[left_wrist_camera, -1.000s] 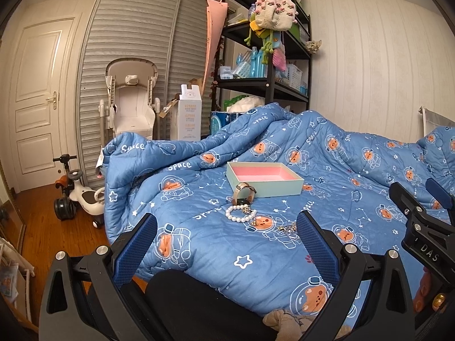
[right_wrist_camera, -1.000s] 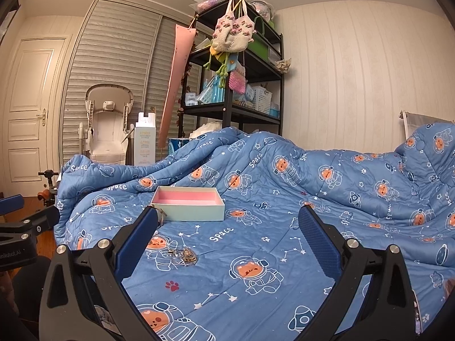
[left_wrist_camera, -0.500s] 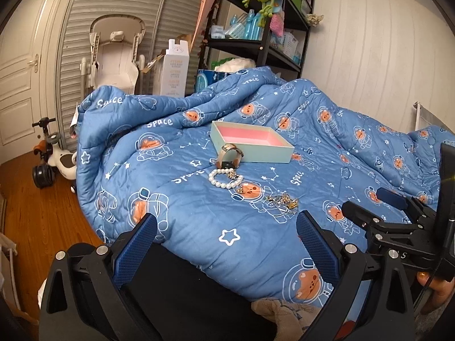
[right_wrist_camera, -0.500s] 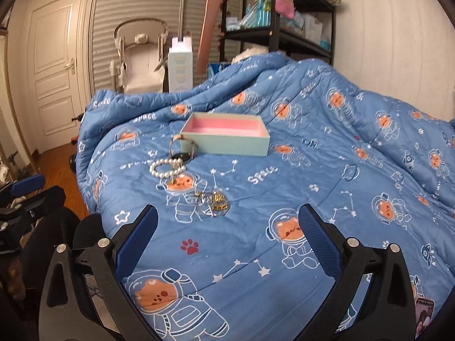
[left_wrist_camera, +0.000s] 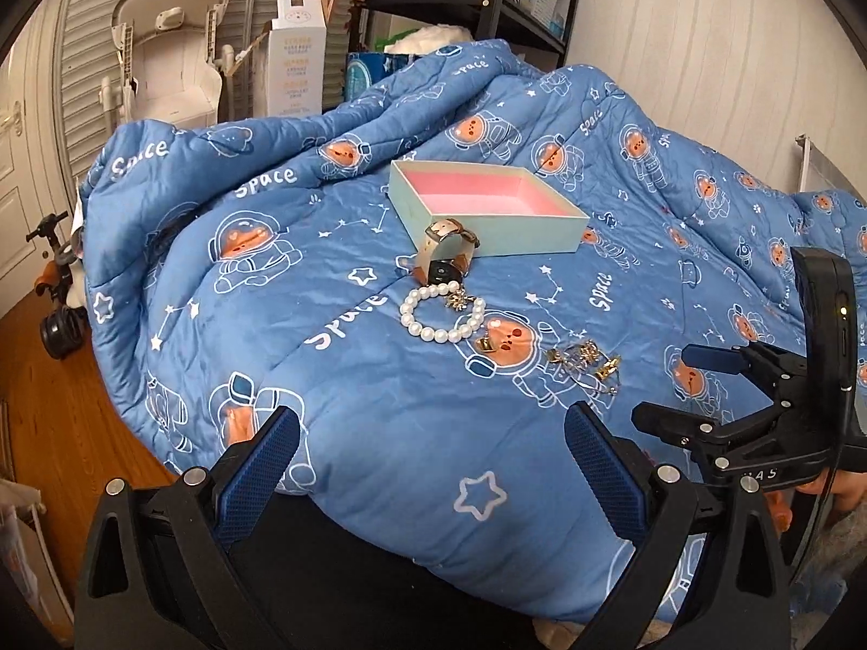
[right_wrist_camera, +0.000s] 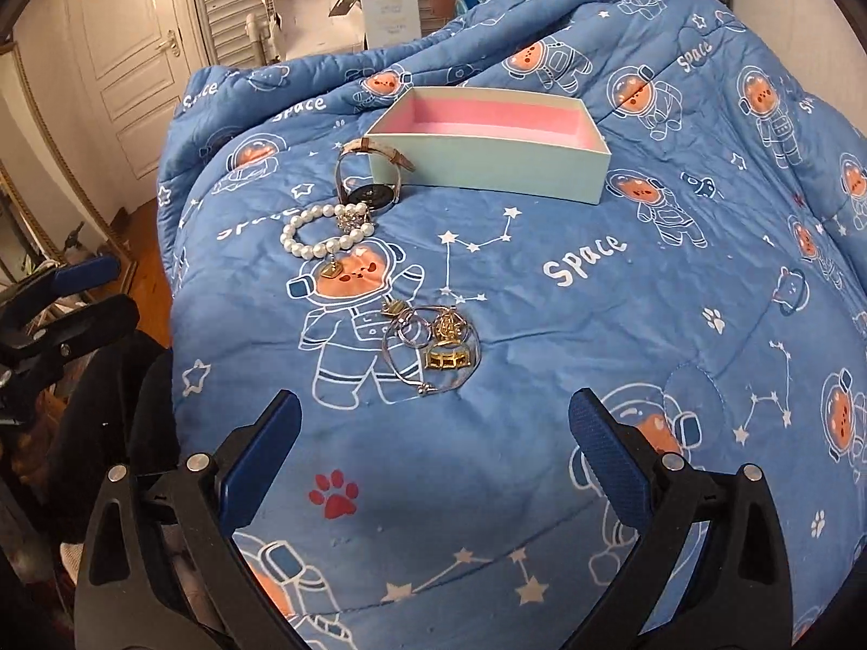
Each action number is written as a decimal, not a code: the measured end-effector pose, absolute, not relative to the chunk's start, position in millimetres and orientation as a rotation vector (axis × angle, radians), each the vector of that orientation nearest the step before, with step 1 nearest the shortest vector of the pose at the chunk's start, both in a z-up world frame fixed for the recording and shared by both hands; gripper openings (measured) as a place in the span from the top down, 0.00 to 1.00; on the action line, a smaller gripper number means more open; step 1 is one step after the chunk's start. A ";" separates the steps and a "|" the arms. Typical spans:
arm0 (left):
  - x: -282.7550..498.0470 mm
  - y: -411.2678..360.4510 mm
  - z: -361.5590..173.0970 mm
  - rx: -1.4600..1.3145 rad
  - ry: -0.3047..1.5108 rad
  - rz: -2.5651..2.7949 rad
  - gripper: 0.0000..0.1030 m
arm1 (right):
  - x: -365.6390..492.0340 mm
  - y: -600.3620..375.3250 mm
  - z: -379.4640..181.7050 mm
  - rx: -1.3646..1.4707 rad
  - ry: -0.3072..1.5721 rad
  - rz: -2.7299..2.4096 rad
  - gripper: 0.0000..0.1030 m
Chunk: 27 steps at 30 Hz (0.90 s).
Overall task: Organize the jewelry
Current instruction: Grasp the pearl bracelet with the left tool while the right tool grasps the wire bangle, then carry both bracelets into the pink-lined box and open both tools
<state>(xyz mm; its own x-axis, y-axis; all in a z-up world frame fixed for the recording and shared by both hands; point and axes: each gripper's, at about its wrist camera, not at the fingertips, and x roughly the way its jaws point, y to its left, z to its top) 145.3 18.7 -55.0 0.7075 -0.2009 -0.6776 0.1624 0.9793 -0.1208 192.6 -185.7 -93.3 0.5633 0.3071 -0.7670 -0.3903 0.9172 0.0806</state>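
Both grippers have dipped closer toward the bed (right_wrist_camera: 542, 433), jaws spread and empty. The ring cluster (right_wrist_camera: 433, 344) now sits at 12 o'clock of the right gripper (right_wrist_camera: 433, 433), likely first into the box (right_wrist_camera: 487, 162).

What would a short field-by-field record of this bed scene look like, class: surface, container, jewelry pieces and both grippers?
surface: blue space-print quilt
container: pink-lined box, nothing inside
watch: leaning at box's near corner
pearl bracelet: flat, beside watch
gold and silver pile: nearest the right gripper
left gripper: open, holding nothing
right gripper: open, holding nothing
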 end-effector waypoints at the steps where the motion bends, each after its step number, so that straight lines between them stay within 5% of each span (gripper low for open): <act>1: 153.7 20.2 -57.1 -0.059 0.780 -0.207 0.07 | 197.4 -184.5 -96.0 -0.107 0.892 0.420 0.07; 6: 191.2 25.2 -64.6 -0.079 0.834 -0.228 0.08 | 211.6 -175.3 -107.5 -0.162 0.926 0.456 0.15; 17: 265.1 13.8 -89.4 -0.020 0.946 -0.265 0.48 | 231.2 -169.2 -120.9 -0.169 0.968 0.487 0.27; 21: 276.2 7.7 -101.2 0.024 0.965 -0.255 0.57 | 235.3 -167.4 -122.7 -0.180 0.963 0.489 0.36; 27: 272.8 -5.7 -102.9 0.062 0.963 -0.285 0.85 | 237.4 -167.5 -124.3 -0.168 0.955 0.490 0.51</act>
<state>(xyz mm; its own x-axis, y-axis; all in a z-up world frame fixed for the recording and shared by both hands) 272.8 -5.7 -102.9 0.5368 -0.2115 -0.8167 0.2663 0.9611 -0.0738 237.4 -167.5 -124.3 0.4782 0.3263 -0.8154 -0.4715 0.8786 0.0751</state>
